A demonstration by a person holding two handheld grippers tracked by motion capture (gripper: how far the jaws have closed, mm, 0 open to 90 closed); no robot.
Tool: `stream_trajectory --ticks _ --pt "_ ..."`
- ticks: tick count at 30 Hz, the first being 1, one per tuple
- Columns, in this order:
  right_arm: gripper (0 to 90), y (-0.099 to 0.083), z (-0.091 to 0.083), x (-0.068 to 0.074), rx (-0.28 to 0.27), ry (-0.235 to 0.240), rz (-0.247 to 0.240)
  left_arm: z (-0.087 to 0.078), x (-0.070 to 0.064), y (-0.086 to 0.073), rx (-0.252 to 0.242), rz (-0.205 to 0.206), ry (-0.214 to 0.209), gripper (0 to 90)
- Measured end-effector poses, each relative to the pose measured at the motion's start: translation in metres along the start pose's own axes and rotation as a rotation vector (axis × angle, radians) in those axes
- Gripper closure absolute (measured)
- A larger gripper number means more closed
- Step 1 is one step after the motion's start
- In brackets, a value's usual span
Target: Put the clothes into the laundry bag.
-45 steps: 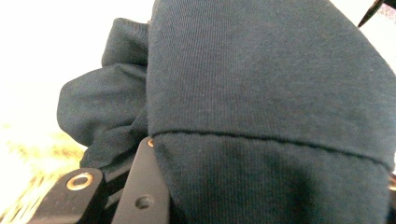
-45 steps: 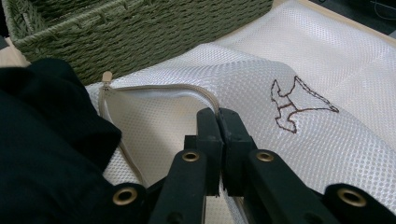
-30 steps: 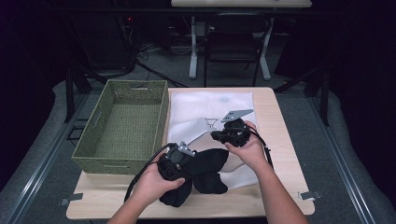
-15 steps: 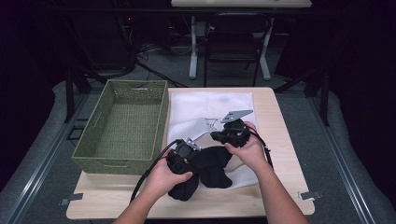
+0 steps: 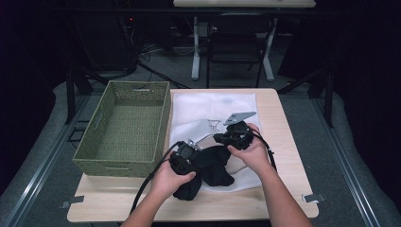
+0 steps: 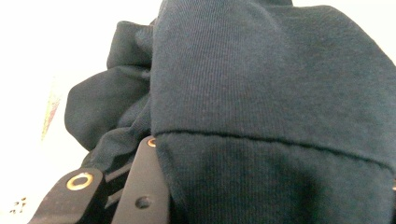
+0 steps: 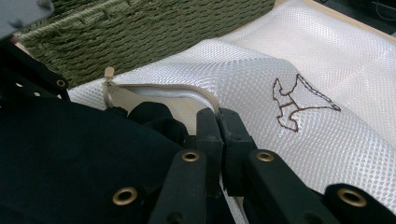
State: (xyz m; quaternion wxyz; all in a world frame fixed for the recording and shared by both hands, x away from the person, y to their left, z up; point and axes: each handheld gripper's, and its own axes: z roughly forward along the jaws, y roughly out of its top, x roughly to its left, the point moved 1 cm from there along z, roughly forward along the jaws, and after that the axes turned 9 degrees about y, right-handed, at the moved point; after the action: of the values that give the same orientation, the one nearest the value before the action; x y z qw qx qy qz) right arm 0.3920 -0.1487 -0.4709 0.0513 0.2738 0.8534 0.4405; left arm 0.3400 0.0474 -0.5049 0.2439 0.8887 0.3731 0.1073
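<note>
1. I am working at getting the dark navy knit garment (image 5: 208, 168) into the white mesh laundry bag (image 5: 215, 106) that is lying flat on the light wooden table (image 5: 288, 137), just beside the olive-green woven basket (image 5: 124, 124).
2. My right gripper (image 7: 218, 122) is clenching the bag's zippered rim (image 7: 187, 88), its jaws pressed together on the edge and lifting it so that the mouth is gaping toward the garment.
3. My left gripper (image 5: 182, 161) is carrying the garment; in the left gripper view the cloth (image 6: 271, 107) is draping right over the jaws, and I am judging them to be clamped on a fold, though the second jaw is buried under fabric.
4. The garment is bunched at the near edge of the bag, with a dark fold (image 7: 149, 114) already sitting at the opening.
5. In my judgement, this is the stuffing step, barely begun.
6. The next move is calling for me to hold the rim up and taut on the right while pushing the bundle forward through the mouth on the left, taking care that loose cloth is not snagging on the zipper.
</note>
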Motion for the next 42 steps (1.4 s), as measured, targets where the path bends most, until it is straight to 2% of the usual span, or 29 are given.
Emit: stream_trajectory --ticks 7,10,18,23,25,26,42 --pt "88.0 -0.001 0.000 0.001 0.005 -0.002 -0.003 0.006 0.002 -0.004 0.009 -0.041 0.025 70.9" --pt "88.0 -0.001 0.000 0.001 0.008 0.000 -0.005 0.011 0.001 -0.006 0.019 -0.041 0.040 70.9" --pt "88.0 -0.002 0.001 0.002 0.012 -0.001 -0.005 0.018 0.003 -0.009 0.011 -0.073 0.020 70.6" --pt "88.0 -0.002 0.001 0.003 0.012 -0.001 -0.005 0.018 0.004 -0.008 0.007 -0.075 0.021 70.5" --pt "88.0 -0.002 0.001 0.003 0.013 -0.001 -0.006 0.018 0.004 -0.006 0.006 -0.095 0.018 70.5" --pt "88.0 -0.002 0.001 0.003 0.015 0.000 -0.008 0.017 0.005 -0.005 0.010 -0.084 0.019 70.5" --pt "88.0 -0.003 0.001 0.004 0.013 0.008 -0.005 0.006 0.001 0.012 -0.041 -0.126 0.037 70.5"
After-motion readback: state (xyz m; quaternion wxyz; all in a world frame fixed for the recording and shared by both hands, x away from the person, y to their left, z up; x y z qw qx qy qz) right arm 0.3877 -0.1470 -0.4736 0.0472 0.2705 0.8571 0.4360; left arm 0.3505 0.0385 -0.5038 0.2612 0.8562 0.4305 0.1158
